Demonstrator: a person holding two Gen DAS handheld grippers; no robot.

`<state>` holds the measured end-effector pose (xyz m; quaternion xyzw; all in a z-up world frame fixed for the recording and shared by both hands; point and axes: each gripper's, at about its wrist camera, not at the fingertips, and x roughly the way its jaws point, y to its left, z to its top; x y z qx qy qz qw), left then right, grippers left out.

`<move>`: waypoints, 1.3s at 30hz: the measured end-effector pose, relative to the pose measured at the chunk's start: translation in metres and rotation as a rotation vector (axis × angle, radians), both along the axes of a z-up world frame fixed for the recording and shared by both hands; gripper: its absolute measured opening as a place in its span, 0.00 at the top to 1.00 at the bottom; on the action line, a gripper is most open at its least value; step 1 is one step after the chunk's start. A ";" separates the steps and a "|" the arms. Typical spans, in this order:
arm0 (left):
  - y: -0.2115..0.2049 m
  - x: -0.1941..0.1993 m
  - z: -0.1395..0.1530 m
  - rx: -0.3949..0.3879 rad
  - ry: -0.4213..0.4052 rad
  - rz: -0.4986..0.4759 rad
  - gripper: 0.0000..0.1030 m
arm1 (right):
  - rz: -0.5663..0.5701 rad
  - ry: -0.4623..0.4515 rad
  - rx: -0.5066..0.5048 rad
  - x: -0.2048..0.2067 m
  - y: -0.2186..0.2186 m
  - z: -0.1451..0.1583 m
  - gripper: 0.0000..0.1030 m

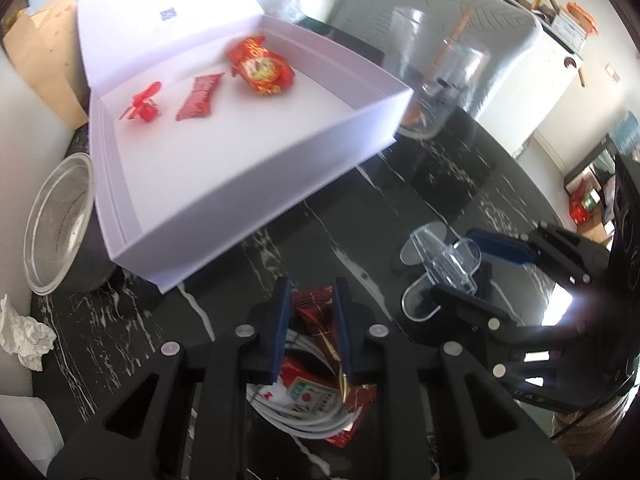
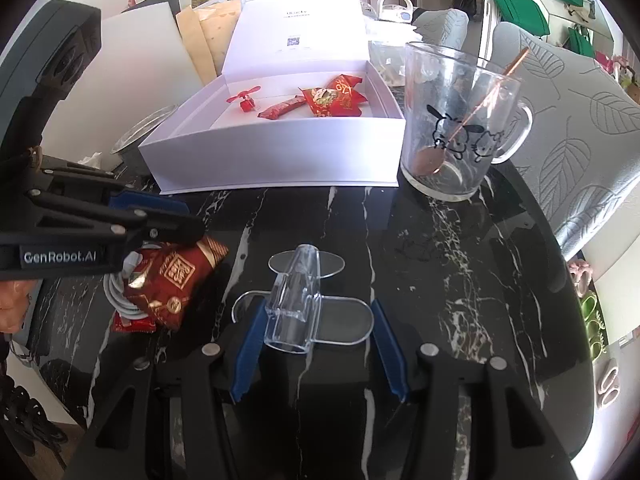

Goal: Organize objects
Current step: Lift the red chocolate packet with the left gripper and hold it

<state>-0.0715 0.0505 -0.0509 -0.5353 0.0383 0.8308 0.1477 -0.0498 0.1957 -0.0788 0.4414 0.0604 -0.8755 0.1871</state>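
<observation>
My left gripper (image 1: 310, 292) is shut on the top of a dark red snack packet (image 1: 314, 312) with gold print; in the right wrist view that packet (image 2: 172, 280) hangs from the left gripper (image 2: 192, 222) over a coiled white cable (image 2: 116, 292). My right gripper (image 2: 317, 306) is shut on a clear plastic stand (image 2: 292, 300), its blue pads against the ends of the stand's flat plate. An open white box (image 1: 240, 184) sits behind, holding a small red fan toy (image 1: 142, 104), a red stick packet (image 1: 200, 96) and a red snack bag (image 1: 262, 66).
A glass mug (image 2: 460, 120) with a cartoon print and a copper spoon stands right of the box. A clear plastic bowl (image 1: 60, 224) and crumpled tissue (image 1: 24, 336) lie left of it. A small red-and-white packet (image 1: 308, 392) rests under the cable on the black marble table (image 2: 440, 260).
</observation>
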 end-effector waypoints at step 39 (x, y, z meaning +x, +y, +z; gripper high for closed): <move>0.027 0.044 -0.007 -0.039 0.034 -0.103 0.74 | -0.096 0.001 -0.009 0.039 0.036 0.002 0.48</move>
